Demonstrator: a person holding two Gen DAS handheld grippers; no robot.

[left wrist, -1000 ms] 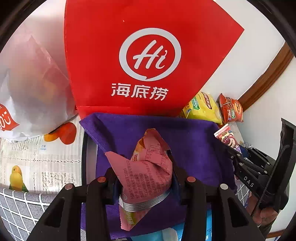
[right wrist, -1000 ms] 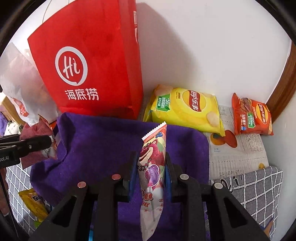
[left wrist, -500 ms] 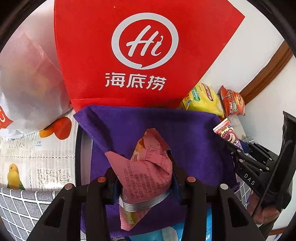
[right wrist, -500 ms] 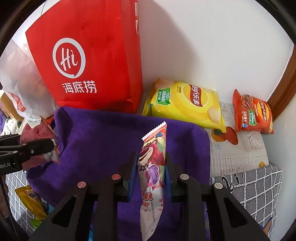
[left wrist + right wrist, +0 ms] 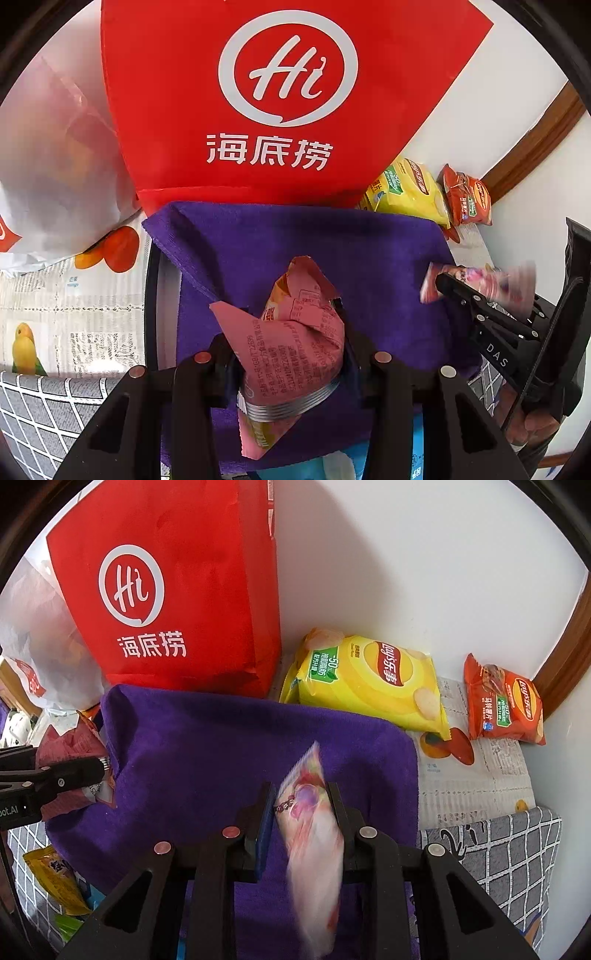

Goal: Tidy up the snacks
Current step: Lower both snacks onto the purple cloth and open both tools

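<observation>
Left wrist view: the left claw (image 5: 291,350) pinches a crumpled pink snack packet (image 5: 291,343) above the purple cloth (image 5: 295,243). To its right, the right claw (image 5: 301,812) grips a blurred cartoon-print snack pouch (image 5: 314,834), yellow chip bag (image 5: 369,679) lying beyond.

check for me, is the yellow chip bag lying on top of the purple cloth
No: in the right wrist view the yellow chip bag lies behind the far edge of the purple cloth, against the wall beside the red bag.
</observation>
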